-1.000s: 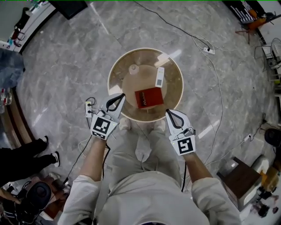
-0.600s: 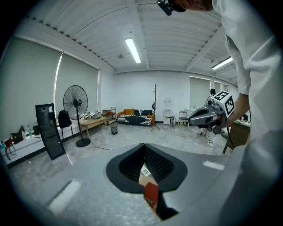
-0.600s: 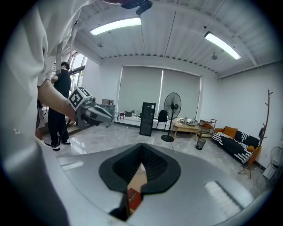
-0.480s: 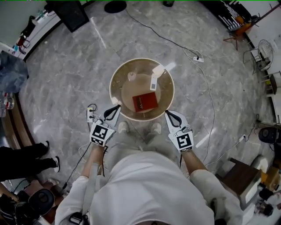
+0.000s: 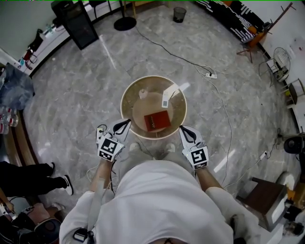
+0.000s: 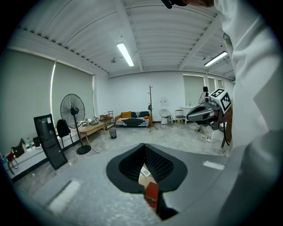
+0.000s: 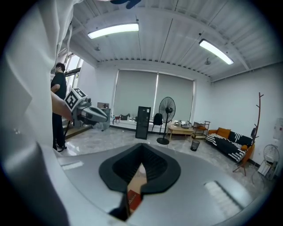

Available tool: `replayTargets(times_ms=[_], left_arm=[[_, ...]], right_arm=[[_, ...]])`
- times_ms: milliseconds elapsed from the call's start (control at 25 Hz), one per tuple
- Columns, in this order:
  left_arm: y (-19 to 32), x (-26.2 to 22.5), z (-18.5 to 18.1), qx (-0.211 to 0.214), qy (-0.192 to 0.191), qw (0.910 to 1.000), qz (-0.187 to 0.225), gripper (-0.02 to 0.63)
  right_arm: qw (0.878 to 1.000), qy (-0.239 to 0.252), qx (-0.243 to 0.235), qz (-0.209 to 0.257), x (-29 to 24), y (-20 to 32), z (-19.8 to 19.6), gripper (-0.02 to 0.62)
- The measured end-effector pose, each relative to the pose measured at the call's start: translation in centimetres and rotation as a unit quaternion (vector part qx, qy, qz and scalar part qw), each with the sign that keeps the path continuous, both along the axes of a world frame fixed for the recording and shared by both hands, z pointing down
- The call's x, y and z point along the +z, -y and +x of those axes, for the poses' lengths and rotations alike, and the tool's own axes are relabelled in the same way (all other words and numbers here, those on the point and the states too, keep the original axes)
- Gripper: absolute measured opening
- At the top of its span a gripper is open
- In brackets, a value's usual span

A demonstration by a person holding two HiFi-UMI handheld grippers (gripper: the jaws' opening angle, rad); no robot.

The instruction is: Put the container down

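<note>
Grey marble floor (image 5: 71, 95) holds a pedestal fan (image 6: 73, 111) and striped sofa (image 6: 132, 122) under 2 strip lights (image 6: 126, 54).

Round me on the marble floor (image 5: 71, 95) I've got a blk bin (image 5: 179, 14) & stand fan (image 6: 72, 111) near 12, blk panel (image 5: 76, 24) at 11, striped sofa (image 5: 233, 19) at 1, pwr strip (image 5: 210, 75) w/ cable at 2, brown cabinet (image 5: 259, 200) at 4, bystander's legs (image 5: 28, 174) at 8.

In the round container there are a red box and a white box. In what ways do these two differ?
The red box is broad and nearly square; the white box is narrow and long. The red box lies nearer the person, the white box farther away. Both lie flat on the bottom of the container.
</note>
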State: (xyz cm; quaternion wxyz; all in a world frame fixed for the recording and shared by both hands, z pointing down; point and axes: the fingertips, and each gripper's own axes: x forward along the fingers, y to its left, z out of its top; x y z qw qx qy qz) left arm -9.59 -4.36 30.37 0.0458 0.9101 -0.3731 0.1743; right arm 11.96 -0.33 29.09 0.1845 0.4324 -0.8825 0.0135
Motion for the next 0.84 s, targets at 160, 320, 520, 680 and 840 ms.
replayTargets(times_ms=[160,320,520,680,840], left_arm=[[-0.3,-0.4,0.1,0.009,0.006,0.9999,0.001,0.006],[-0.6,-0.3,0.3,0.015,0.006,0.9999,-0.002,0.006],[-0.9,0.3,0.4,0.018,0.005,0.9998,-0.005,0.006],[-0.6,0.3,0.0,0.02,0.007,0.9997,-0.011,0.006],[-0.5,0.3,0.1,0.02,0.008,0.9996,-0.017,0.006]], right_arm=[[1.0,-0.005,-0.008,0.013,-0.7,0.0,-0.8,0.005],[1.0,-0.006,-0.015,0.016,-0.9,0.0,-1.5,0.005],[1.0,-0.007,-0.015,0.017,-0.7,0.0,-1.9,0.005],[1.0,-0.007,-0.015,0.017,-0.9,0.4,-2.3,0.005],[1.0,-0.01,-0.018,0.017,-0.7,0.7,-2.2,0.005]])
